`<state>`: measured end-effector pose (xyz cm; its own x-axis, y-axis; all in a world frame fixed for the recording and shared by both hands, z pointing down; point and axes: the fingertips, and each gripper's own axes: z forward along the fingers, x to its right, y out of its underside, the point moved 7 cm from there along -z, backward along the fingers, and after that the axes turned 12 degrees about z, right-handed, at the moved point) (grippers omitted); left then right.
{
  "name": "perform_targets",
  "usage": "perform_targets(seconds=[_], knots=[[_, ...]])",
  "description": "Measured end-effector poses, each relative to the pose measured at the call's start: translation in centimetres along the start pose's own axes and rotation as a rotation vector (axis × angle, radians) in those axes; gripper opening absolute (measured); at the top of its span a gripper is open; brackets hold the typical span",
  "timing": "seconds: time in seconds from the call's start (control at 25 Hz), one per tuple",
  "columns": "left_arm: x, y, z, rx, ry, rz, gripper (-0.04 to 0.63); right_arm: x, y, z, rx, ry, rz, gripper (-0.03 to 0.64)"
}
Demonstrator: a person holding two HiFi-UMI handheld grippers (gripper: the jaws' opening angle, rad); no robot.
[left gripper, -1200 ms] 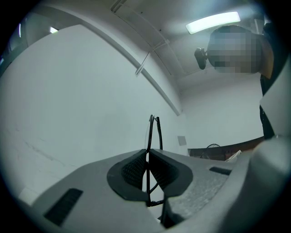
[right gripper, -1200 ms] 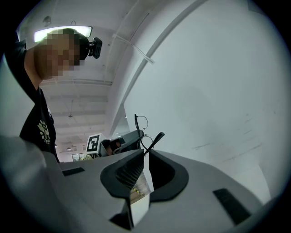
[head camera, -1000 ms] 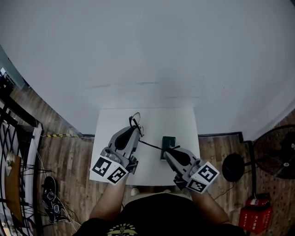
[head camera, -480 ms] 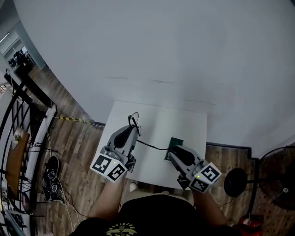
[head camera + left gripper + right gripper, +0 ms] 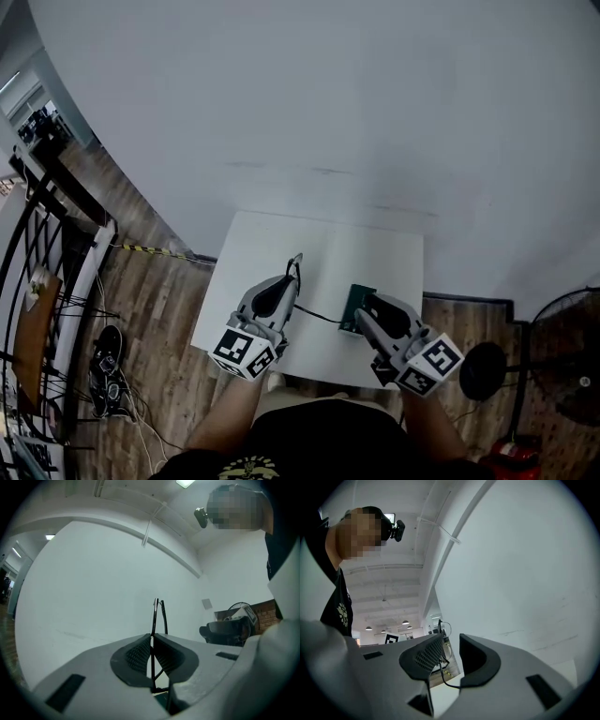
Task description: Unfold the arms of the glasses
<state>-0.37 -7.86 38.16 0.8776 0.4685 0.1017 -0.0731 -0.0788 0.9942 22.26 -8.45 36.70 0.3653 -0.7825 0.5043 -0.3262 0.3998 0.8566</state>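
The left gripper [image 5: 284, 289] sits at the lower centre of the head view, over the white table [image 5: 328, 246]. It is clenched on the glasses [image 5: 296, 269]. In the left gripper view its pads pinch the thin dark frame edge-on, and the rims stand upright above the jaw tips against the pale wall [image 5: 93, 583].

The right gripper [image 5: 366, 307] is just to the right of it, over the table's near right part. Its jaws have just been opening and now stand released, wide apart. One unfolded arm [image 5: 319, 317] of the glasses runs as a thin dark line from the left gripper towards the right one. In the right gripper view it crosses the bottom of the gap between the jaws, and neither pad presses on it. A green case [image 5: 356, 302] lies on the table right by the right gripper's tips.
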Motion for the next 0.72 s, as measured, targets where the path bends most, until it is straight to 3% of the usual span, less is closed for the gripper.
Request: perform_targets(seconds=[0.48,0.72], knots=[[0.0,0.4,0.5,-0.013,0.222,0.107,0.023,-3.5,2.0,6.6,-0.001,0.027,-0.006,0.109],[-2.4,-0.3,-0.3,0.023,0.285,0.126,0.023,-4.6,3.1,10.5,0.007,0.056,-0.012,0.107]])
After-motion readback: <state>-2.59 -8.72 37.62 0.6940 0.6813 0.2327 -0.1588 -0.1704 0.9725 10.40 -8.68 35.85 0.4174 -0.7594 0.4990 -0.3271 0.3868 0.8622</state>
